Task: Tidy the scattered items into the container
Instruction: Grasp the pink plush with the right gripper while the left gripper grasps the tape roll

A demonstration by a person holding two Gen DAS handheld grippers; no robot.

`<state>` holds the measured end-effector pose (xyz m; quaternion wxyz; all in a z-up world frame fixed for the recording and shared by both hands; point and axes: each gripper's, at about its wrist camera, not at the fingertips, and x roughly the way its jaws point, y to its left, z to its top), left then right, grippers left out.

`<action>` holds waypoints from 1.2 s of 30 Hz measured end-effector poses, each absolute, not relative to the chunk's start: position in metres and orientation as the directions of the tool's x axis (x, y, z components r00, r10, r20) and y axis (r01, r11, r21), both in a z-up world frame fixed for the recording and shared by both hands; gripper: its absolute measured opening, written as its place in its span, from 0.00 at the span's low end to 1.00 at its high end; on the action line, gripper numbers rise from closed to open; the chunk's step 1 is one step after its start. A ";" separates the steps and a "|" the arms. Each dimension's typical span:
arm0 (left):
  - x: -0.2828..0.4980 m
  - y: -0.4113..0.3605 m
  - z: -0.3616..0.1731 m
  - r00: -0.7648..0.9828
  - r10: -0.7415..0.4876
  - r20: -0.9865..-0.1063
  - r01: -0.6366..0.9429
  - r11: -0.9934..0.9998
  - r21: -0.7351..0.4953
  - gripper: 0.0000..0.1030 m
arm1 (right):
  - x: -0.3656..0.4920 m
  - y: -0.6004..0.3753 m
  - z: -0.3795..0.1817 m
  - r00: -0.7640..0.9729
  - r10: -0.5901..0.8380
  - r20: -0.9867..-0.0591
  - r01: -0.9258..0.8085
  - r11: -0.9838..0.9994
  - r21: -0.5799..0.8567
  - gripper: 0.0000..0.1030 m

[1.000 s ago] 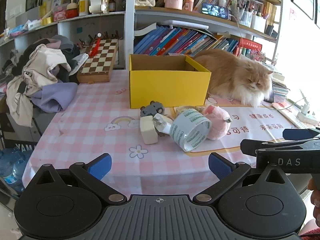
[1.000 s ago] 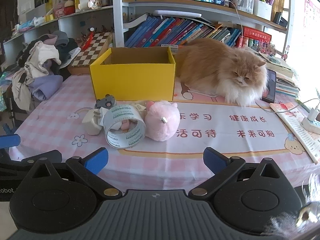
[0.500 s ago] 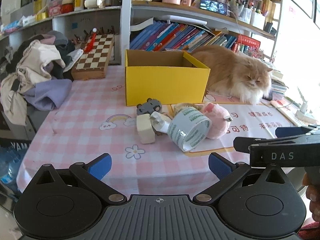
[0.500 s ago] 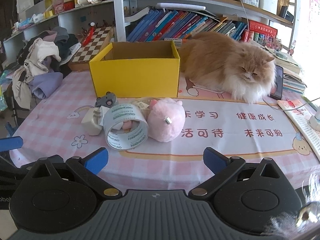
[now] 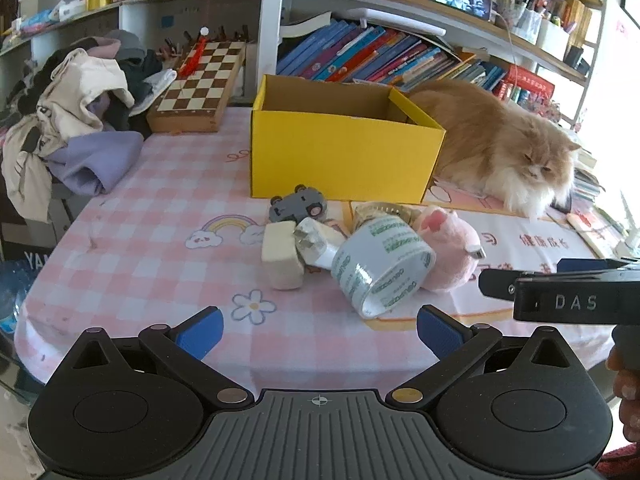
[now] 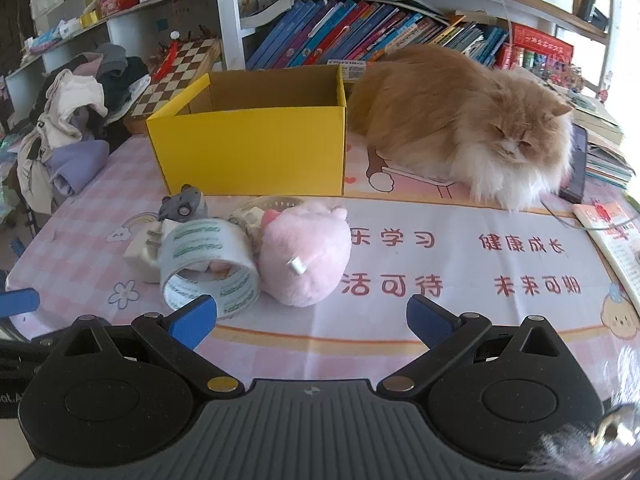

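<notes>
Yellow cardboard box (image 5: 344,156), open-topped, upright on the pink checked tablecloth (image 5: 152,248) toward the far side of the table; what shows of its inside looks bare. Scattered items, clustered just near of the box: grey toy car (image 5: 298,207), closest to the box front; cream block (image 5: 282,256), on end, touching a white plug adapter (image 5: 316,242) on its right; roll of clear packing tape (image 5: 382,266), tilted on its edge, leaning against the adapter on one side and a pink plush toy (image 5: 450,254) on the other; a second, flatter tape ring (image 6: 276,203) lying behind the plush, partly hidden. Left gripper (image 5: 318,330): held low at the near table edge, blue-padded fingers (image 5: 202,330) spread wide, nothing between them, the tape roll just beyond its right finger. Right gripper (image 6: 312,320): likewise at the near edge, fingers wide apart and empty, the plush toy directly ahead between them, the tape roll just beyond the left pad. Bystanders: long-haired orange cat (image 6: 472,128) lying right of the box, against its right wall; chessboard (image 5: 198,86) far left; heap of clothes (image 5: 76,112) at the left edge; books (image 5: 368,56) on the shelf behind.
</notes>
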<state>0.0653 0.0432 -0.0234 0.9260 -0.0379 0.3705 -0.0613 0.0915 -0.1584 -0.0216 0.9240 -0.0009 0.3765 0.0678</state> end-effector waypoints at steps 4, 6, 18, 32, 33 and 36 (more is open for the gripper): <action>0.075 0.028 -0.027 0.711 -0.133 -0.691 0.086 0.991 -0.102 1.00 | 0.109 -0.170 -0.025 0.693 0.147 -0.706 -0.149 0.987 0.060 0.99; 0.079 0.021 -0.029 0.707 -0.121 -0.696 0.085 0.993 -0.087 1.00 | 0.117 -0.174 -0.028 0.682 0.160 -0.714 -0.161 0.985 0.068 0.99; 0.105 -0.007 -0.043 0.683 -0.032 -0.729 0.067 0.998 0.019 0.83 | 0.167 -0.187 -0.050 0.606 0.261 -0.751 -0.233 0.961 0.147 0.98; 0.129 -0.014 -0.063 0.631 0.012 -0.776 0.044 0.998 0.051 0.52 | 0.208 -0.186 -0.073 0.514 0.351 -0.783 -0.242 0.935 0.260 0.98; 0.129 -0.014 -0.065 0.627 0.013 -0.779 0.041 0.998 0.050 0.50 | 0.210 -0.186 -0.075 0.507 0.356 -0.785 -0.242 0.933 0.266 0.98; 0.132 -0.016 -0.067 0.619 0.019 -0.785 0.033 0.998 0.051 0.45 | 0.213 -0.186 -0.078 0.489 0.372 -0.789 -0.246 0.927 0.285 0.91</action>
